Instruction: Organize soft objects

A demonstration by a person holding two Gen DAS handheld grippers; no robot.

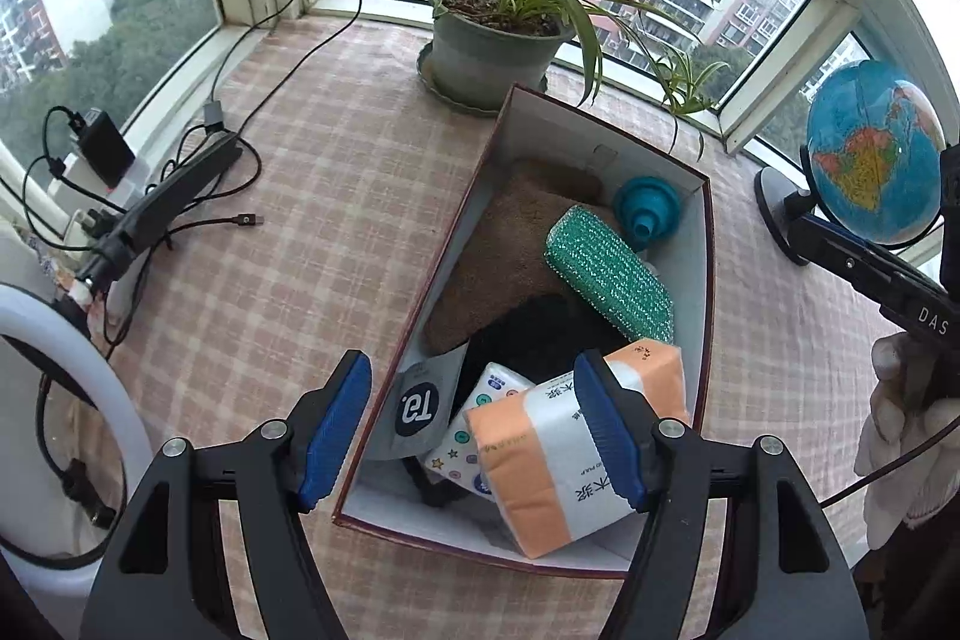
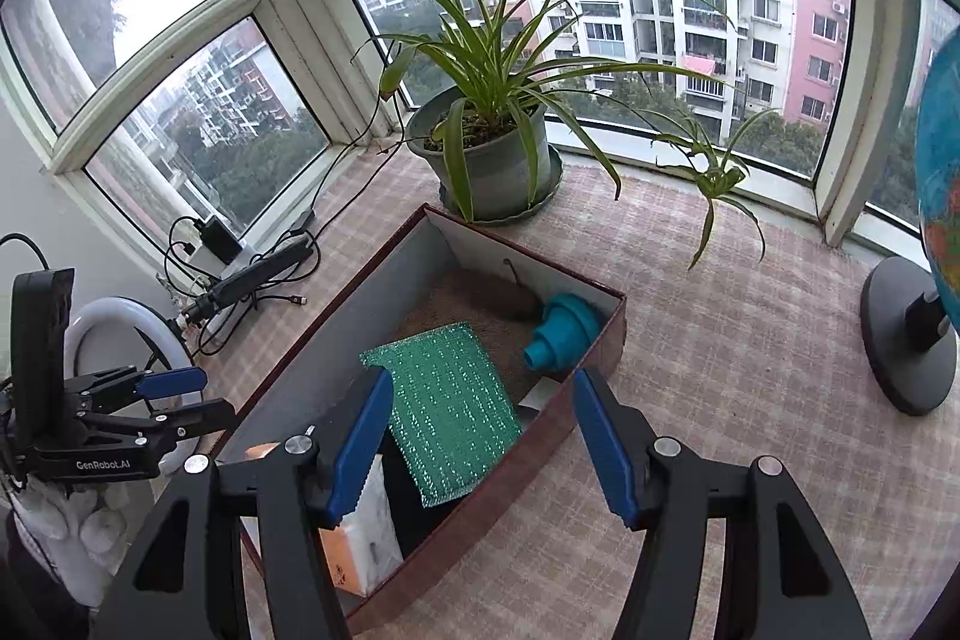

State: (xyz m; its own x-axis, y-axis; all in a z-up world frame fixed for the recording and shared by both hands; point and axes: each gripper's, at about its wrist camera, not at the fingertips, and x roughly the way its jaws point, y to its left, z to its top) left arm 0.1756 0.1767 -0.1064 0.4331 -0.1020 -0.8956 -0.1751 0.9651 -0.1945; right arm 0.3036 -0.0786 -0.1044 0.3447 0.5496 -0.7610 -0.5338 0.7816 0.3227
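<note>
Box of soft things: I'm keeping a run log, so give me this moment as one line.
box: holds green sponge, orange tissue pack, teal funnel | left gripper: open, empty | right gripper: open, empty

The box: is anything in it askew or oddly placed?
Nothing spilled or damaged. In the box, the orange tissue pack lies tilted over the smaller patterned pack, and the green sponge rests slanted on the brown cloth.
</note>
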